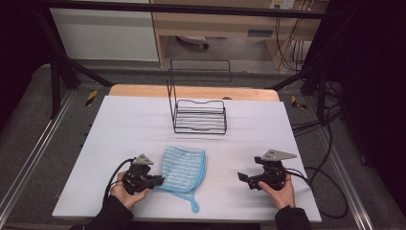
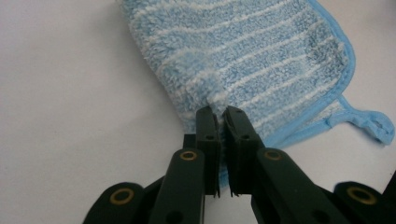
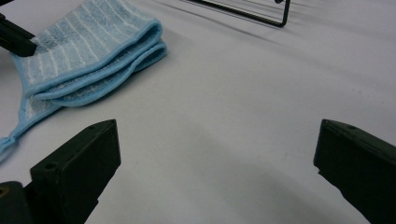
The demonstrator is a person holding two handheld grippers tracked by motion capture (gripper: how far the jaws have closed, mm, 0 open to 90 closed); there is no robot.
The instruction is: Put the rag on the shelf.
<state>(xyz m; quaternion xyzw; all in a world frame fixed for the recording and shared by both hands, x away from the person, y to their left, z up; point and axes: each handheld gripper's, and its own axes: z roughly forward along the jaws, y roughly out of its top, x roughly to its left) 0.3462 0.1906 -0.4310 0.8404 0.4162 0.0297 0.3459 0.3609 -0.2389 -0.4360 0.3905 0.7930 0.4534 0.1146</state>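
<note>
A folded light-blue striped cloth [image 1: 183,167] lies on the white table near the front, its hanging loop [image 1: 195,207] pointing at the front edge. My left gripper [image 1: 160,179] comes in from the cloth's left side and is shut on a pinch of the fluffy fold [image 2: 212,88]; in the left gripper view the cloth [image 2: 252,46] bunches up between the jaw tips of that gripper [image 2: 222,112]. My right gripper [image 1: 242,177] rests to the right of the cloth, apart from it. Its jaws stand wide open with bare table between them [image 3: 217,154]. The cloth [image 3: 88,46] lies far left in that view.
A black wire rack [image 1: 200,115] with a tall back frame stands on the white sheet [image 1: 119,129] behind the cloth, near the middle. A wooden board edge [image 1: 191,91] runs along the back. Cables [image 1: 330,187] trail off the right side.
</note>
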